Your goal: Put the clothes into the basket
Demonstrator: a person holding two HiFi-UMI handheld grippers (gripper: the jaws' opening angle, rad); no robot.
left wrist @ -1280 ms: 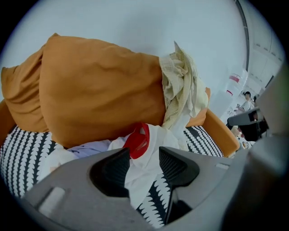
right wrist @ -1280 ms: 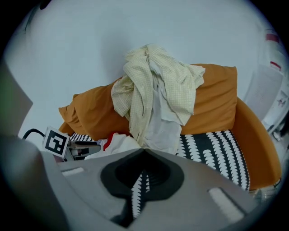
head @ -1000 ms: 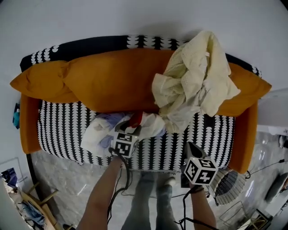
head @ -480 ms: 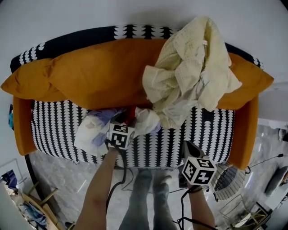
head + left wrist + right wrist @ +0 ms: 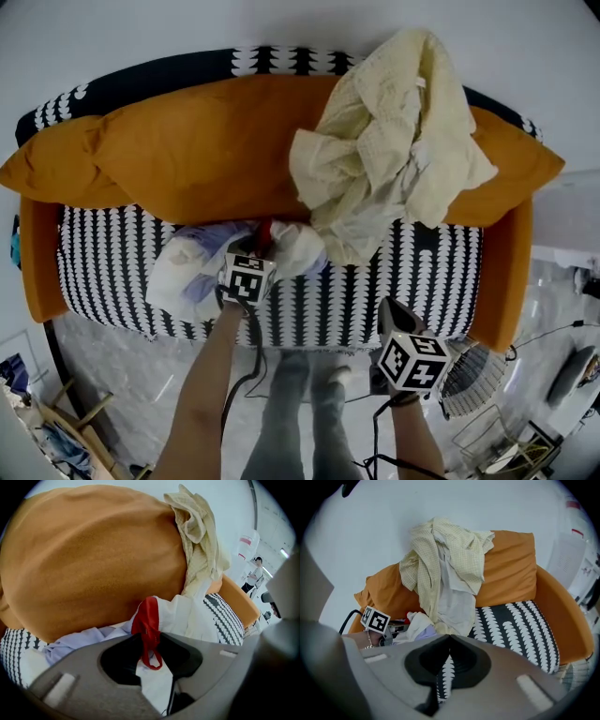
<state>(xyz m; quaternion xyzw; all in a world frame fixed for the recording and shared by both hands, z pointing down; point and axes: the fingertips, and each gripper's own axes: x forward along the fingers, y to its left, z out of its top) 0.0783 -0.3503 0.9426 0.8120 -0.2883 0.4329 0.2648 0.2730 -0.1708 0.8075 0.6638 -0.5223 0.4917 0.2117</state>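
Bare patterned seat (image 5: 433, 274) at right, orange cushion (image 5: 187, 141) blocking behind, cream shirt (image 5: 394, 141) draped across it

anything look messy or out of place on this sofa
Yes: a pale yellow checked garment is slung crumpled over the orange back cushion, and a heap of white and lilac clothes with a red garment lies on the sofa seat.

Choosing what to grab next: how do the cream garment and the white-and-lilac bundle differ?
The cream garment is larger and drapes over the back cushion; the white-and-lilac bundle lies crumpled on the seat. The left gripper, fingers just closing, pinches the bundle's red piece; nothing grips the cream garment. Both lie on the sofa.
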